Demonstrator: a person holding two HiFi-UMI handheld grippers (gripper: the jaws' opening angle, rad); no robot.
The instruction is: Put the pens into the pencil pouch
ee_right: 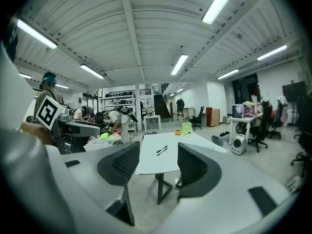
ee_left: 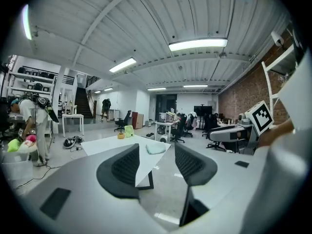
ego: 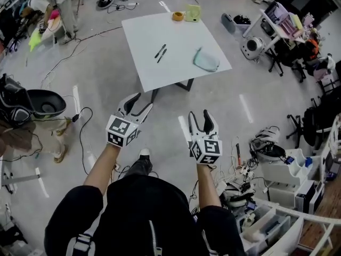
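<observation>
**Left gripper** point(ego: 141, 101) — pale grey moulded body with a black-and-white marker cube. Its dark, ribbed, curved fingers point(ee_left: 126, 169) stand wide apart, with only air between them.

**Right gripper** point(ego: 199, 116) — same build. Its fingers point(ee_right: 192, 167) are likewise spread wide and hold nothing.

**Pens** point(ego: 160, 51) — two slim dark sticks lying side by side, nearly parallel, on the desk point(ego: 160, 76). They are well ahead of both sets of fingers; the right gripper view frames them in the gap between its fingers.

**Pencil pouch** point(ego: 205, 61) — soft, pale mint and rounded, lying flat on the same smooth white desk. It is apart from the pens and far ahead of the fingers.

**Tape roll** point(ego: 177, 16) — a yellow ring at the desk edge farthest from the fingers, just beside a pale green boxy item point(ego: 193, 13).
</observation>
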